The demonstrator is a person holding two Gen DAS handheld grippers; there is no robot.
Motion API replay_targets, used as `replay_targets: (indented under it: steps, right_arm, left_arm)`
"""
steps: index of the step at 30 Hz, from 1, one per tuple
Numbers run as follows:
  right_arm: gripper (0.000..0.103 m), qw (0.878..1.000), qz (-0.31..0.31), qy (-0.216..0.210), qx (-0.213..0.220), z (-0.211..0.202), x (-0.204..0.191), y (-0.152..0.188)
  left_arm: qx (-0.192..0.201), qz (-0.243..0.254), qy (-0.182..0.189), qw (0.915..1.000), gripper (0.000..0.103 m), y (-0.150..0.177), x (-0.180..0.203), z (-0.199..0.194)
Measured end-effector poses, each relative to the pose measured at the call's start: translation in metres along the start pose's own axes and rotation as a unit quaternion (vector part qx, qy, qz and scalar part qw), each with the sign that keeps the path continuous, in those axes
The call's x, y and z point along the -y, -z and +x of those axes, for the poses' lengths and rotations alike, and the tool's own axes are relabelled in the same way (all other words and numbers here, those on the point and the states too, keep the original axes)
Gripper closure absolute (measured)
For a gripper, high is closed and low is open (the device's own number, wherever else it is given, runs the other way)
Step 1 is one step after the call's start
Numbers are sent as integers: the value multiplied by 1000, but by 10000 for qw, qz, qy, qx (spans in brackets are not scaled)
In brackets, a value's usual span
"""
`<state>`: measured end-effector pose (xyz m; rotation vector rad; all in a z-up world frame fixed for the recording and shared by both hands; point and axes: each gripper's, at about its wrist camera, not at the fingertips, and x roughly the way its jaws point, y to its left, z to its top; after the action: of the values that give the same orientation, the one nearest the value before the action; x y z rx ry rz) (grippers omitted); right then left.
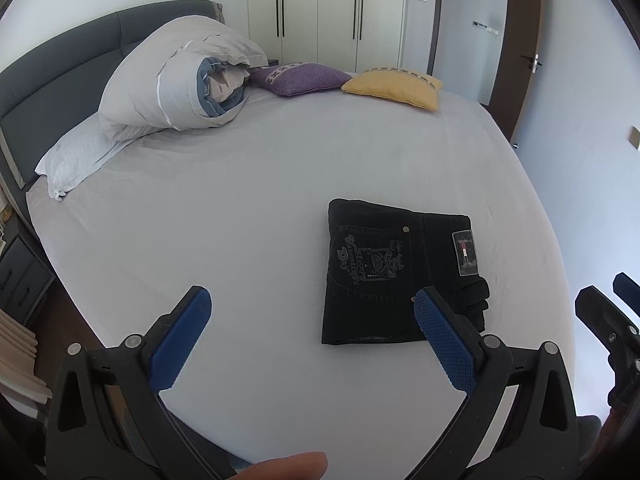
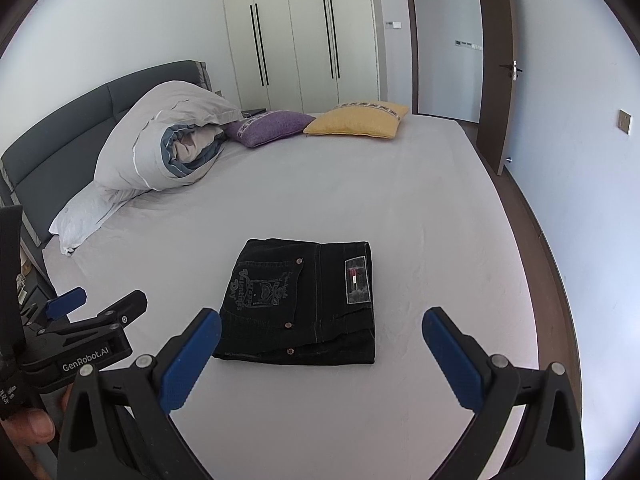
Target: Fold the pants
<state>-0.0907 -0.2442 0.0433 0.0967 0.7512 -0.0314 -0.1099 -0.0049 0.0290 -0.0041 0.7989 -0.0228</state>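
Pants [image 2: 304, 300] are seen folded into a compact black square near the foot edge of the bed [image 2: 420, 208]; folding appears finished. Left gripper [image 1: 312, 320] and right gripper [image 2: 322, 336] are held above, fingers spread apart, empty.

You are in a bright bedroom with pale walls [image 2: 120, 20], looking across a wide bed [image 2: 400, 200] with a light grey sheet and a dark grey padded headboard [image 2: 80, 120] at your left. A rolled duvet [image 2: 160, 140] lies on a white pillow [image 2: 84, 216] by the headboard, with a purple cushion [image 2: 272, 126] and a yellow cushion [image 2: 360, 120] beside it. Behind stand a white wardrobe [image 2: 296, 32] with long black handles and an open dark brown door [image 2: 496, 72].
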Motion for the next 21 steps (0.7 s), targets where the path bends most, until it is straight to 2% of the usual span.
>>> replay_targets:
  steps: [21]
  right_arm:
    - [0, 9999, 62, 56, -75, 7, 5, 1]
  left_arm:
    - [-45, 30, 157, 9999, 0, 5, 8, 7]
